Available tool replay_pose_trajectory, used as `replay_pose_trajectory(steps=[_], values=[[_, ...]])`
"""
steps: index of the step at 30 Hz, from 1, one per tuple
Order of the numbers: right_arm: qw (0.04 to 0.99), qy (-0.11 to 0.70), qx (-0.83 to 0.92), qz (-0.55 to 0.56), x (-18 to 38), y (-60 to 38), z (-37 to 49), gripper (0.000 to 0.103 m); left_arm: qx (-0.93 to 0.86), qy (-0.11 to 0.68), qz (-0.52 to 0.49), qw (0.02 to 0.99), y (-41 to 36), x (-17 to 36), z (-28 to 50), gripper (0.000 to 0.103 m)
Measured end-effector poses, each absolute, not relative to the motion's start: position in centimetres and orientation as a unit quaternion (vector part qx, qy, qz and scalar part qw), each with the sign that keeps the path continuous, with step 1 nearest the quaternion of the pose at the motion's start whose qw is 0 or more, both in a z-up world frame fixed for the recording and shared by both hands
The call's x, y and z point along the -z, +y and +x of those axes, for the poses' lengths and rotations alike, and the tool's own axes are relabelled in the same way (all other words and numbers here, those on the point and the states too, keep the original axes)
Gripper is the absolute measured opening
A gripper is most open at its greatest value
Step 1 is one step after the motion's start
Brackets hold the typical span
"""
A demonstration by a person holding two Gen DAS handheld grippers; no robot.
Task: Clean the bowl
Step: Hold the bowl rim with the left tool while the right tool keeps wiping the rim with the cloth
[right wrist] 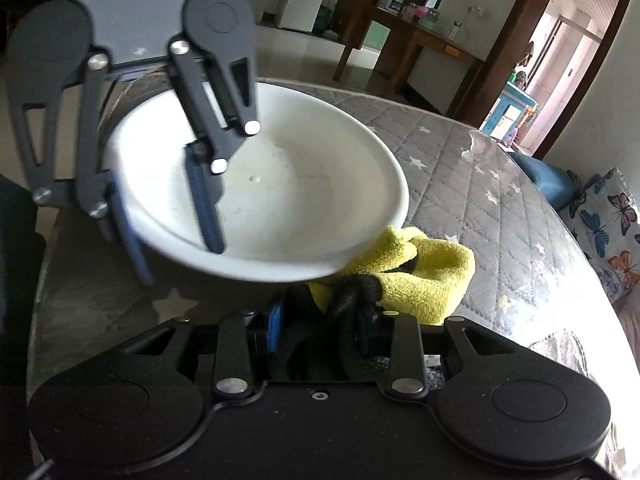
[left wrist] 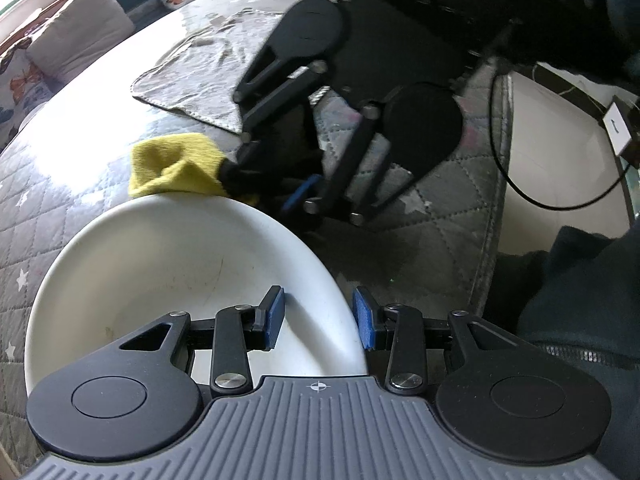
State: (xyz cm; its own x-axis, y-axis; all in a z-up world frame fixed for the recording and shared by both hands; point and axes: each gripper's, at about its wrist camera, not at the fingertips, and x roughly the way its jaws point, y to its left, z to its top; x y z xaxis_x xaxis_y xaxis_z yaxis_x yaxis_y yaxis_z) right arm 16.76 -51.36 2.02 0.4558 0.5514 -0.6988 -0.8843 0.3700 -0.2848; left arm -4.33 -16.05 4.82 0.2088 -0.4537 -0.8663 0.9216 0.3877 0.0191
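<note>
Right gripper (right wrist: 316, 330) jaws are pinched on a black strap-like bundle with the yellow cloth (right wrist: 424, 276) bunched around it; the cloth touches the outside of the white bowl (right wrist: 304, 200) at the rim nearest this gripper. Left gripper (left wrist: 319, 316) straddles the bowl's opposite rim: one blue pad (left wrist: 275, 317) sits inside the bowl, the other outside, with a gap visible on each side of the wall, so the jaws are parted and not clamped. From the right wrist view the same arrangement shows, one finger inside, one outside. Bowl interior holds no loose contents; only faint brownish smears and a few small specks on the glaze. The bowl sits tilted above the grey quilted cover (right wrist: 500, 200) with white stars. Beyond the bowl, past the yellow cloth, a grey towel (left wrist: 200, 76) lies flat on the cover.
</note>
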Motion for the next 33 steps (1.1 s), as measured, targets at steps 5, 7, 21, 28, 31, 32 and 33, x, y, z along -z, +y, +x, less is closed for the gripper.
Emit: replay_pose_trajectory(steps=[5,7,21,28,31,32,33], values=[[0.788,0.252,-0.455,-0.329,-2.0,-51.3,17.6,0.037,0.492,0.409,0.292,0.711,-15.5,-5.1,-5.9,0.039],[0.788,0.251,-0.456,-0.33,-1.9,-51.3,17.8,0.037,0.496,0.408,0.294,0.708,-15.5,-5.4,-6.4,0.038],[0.787,0.248,-0.451,-0.341,-1.8,-51.1,16.5,0.037,0.466,0.436,0.246,0.729,-14.6,-4.8,-7.0,0.036],[0.786,0.25,-0.45,-0.342,-2.0,-51.2,15.2,0.037,0.428,0.442,0.228,0.754,-14.7,-5.1,-7.1,0.036],[0.786,0.25,-0.451,-0.341,-2.0,-51.4,14.6,0.037,0.415,0.445,0.22,0.762,-14.8,-5.0,-7.1,0.036],[0.786,0.251,-0.451,-0.341,-2.1,-51.5,14.4,0.037,0.411,0.444,0.219,0.765,-15.0,-5.0,-7.2,0.036],[0.786,0.251,-0.451,-0.34,-2.1,-51.6,14.2,0.037,0.408,0.443,0.22,0.767,-15.1,-4.9,-7.3,0.036]])
